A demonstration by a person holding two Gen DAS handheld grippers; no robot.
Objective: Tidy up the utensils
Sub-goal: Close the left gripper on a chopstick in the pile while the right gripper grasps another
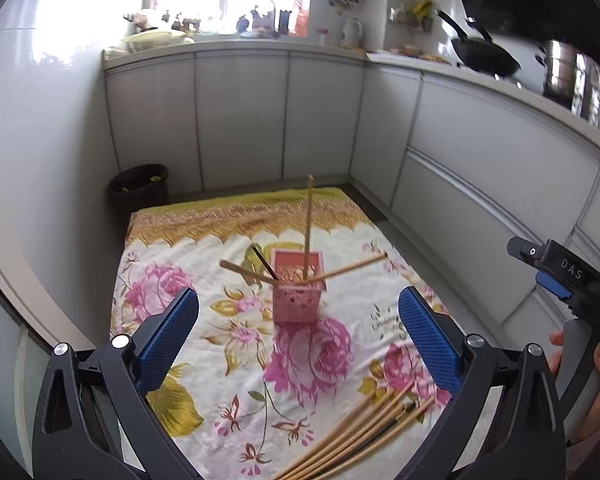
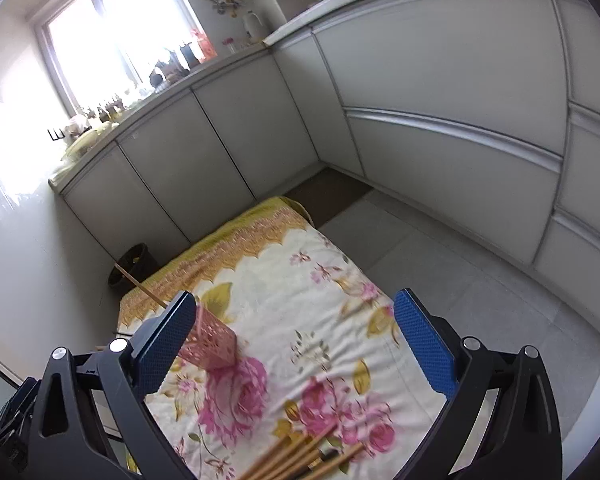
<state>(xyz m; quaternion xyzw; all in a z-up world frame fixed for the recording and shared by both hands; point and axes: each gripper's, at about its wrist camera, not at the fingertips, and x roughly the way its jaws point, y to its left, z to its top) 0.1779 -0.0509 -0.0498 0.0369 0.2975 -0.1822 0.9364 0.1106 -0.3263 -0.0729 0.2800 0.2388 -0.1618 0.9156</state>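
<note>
Left hand-held gripper (image 1: 298,320): jaws spread wide, nothing between the blue pads (image 1: 168,340). It hangs above the flowered cloth (image 1: 204,392) that covers the worktop.

Right hand-held gripper (image 2: 294,322): jaws likewise spread wide and empty. In the left wrist view, part of this unit appears at the right edge, with a person's hand (image 1: 592,384) around its grey handle.

Holder: a pink perforated square cup (image 1: 298,290) stands upright near the middle of the cloth. In the right wrist view it sits just behind the left pad, partly hidden.

Contents of the cup: four sticks. One light wooden chopstick (image 1: 309,224) stands nearly vertical. Two more lean outward, one to the left (image 1: 246,274) and one to the right (image 1: 352,266). A dark stick (image 1: 265,260) leans toward the back left.

Loose items: a bundle of wooden chopsticks (image 1: 364,436) lies flat on the near part of the cloth, fanned out, well apart from the cup. A dark one (image 1: 396,420) lies among them.

Surroundings: white cabinet doors (image 1: 244,120) behind the cloth; a dark bin (image 1: 140,190) on the floor at the far left corner; a black wok (image 1: 484,56) on the counter at upper right
</note>
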